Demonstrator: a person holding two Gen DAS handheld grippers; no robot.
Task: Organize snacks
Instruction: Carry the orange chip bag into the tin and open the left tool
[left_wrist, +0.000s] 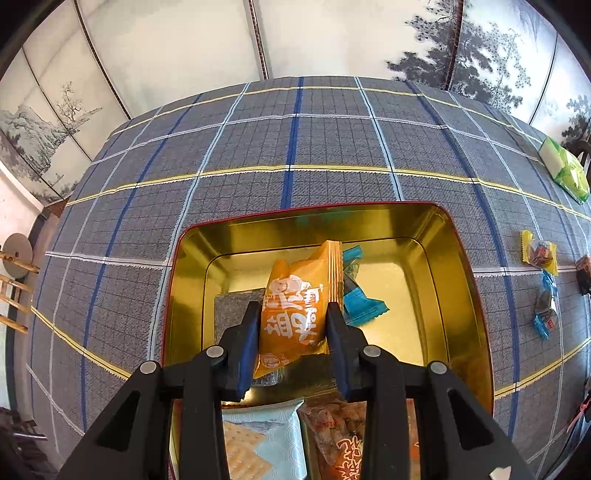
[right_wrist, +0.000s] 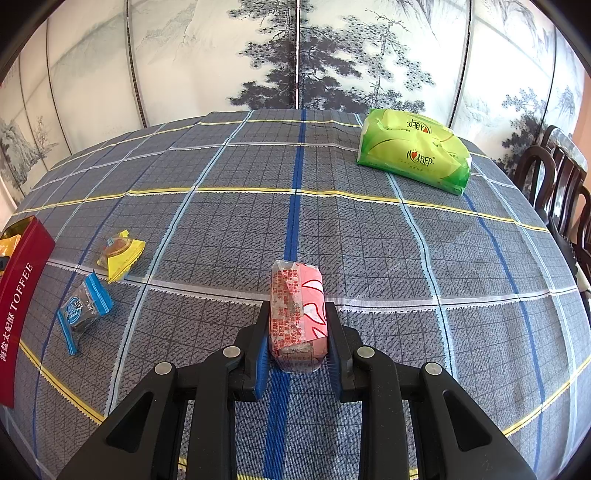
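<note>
My left gripper (left_wrist: 293, 314) is shut on an orange snack packet (left_wrist: 297, 314) and holds it over the gold-lined tin (left_wrist: 454, 266), whose red outside (right_wrist: 20, 295) shows in the right wrist view. In the tin lie a blue-wrapped candy (left_wrist: 360, 301), a grey packet (left_wrist: 232, 310), a cracker pack (left_wrist: 266, 443) and an orange-red pack (left_wrist: 340, 439). My right gripper (right_wrist: 297, 314) is shut on a pink snack packet (right_wrist: 297, 314) just above the tablecloth. A yellow-wrapped snack (right_wrist: 120, 254) and a blue-wrapped snack (right_wrist: 83, 310) lie on the cloth between it and the tin.
A green tissue pack (right_wrist: 413, 155) lies at the far right of the checked tablecloth (right_wrist: 295, 221). Dark wooden chairs (right_wrist: 554, 177) stand past the table's right edge. A painted folding screen (right_wrist: 295, 55) stands behind the table.
</note>
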